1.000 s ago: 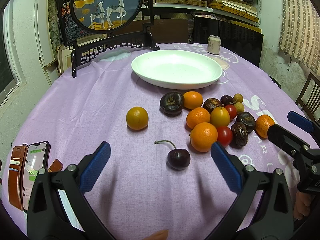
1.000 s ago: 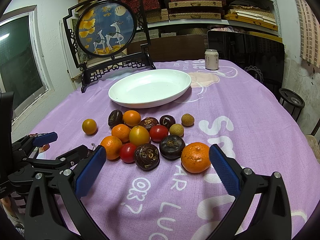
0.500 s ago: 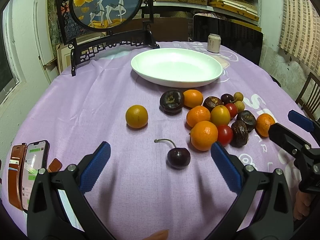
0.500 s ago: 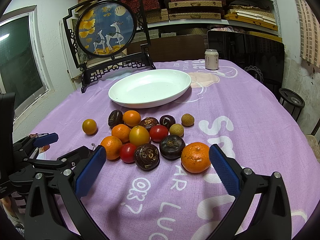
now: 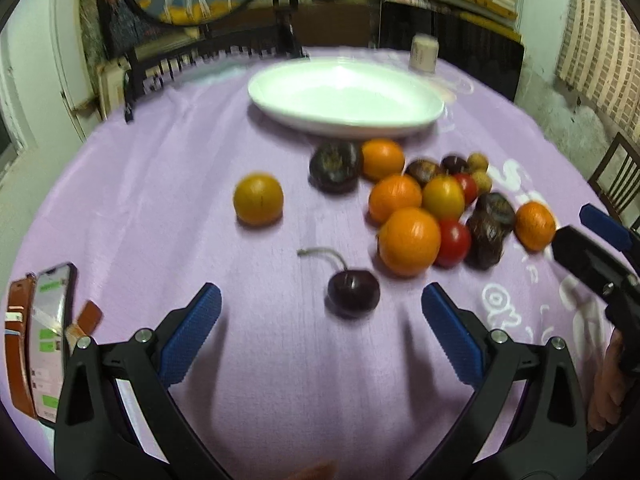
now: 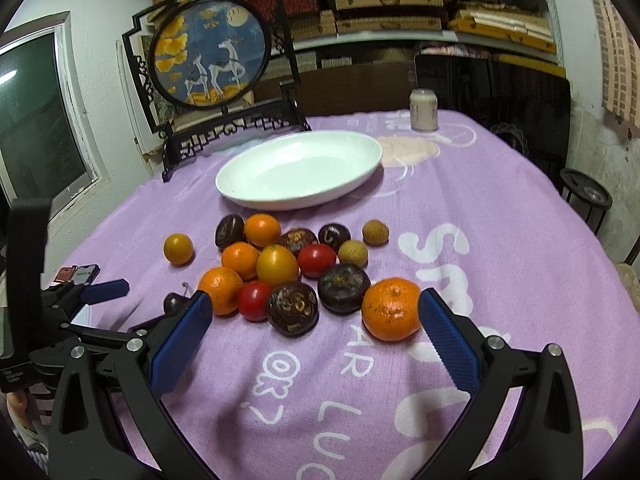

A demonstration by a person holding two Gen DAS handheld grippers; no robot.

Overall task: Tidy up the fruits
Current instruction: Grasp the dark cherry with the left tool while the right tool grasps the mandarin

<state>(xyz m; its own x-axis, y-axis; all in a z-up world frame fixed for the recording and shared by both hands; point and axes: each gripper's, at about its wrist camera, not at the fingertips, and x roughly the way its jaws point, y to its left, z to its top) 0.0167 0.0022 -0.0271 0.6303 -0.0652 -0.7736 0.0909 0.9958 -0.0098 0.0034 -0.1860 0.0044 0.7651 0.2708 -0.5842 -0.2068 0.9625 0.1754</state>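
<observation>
A dark stemmed cherry (image 5: 353, 291) lies alone on the purple-clothed counter (image 5: 168, 184), between the wide-spread left claw (image 5: 320, 316). The heap of oranges and tomatoes (image 6: 296, 268) sits at one o'clock. The white oval dish (image 6: 300, 170) holds nothing; sorting seems unstarted. The right claw (image 6: 310, 330) gapes wide, empty.

A purple cloth (image 6: 500, 248) with white lettering covered the table; at its far edge stood a round deer screen (image 6: 210, 50) in a black carved stand, and a pale can (image 6: 423, 110) stood to the right of it. A phone (image 5: 48, 328) in a brown case lay at the near left corner. Shelves (image 6: 400, 12) of stacked flat boxes lined the back wall
</observation>
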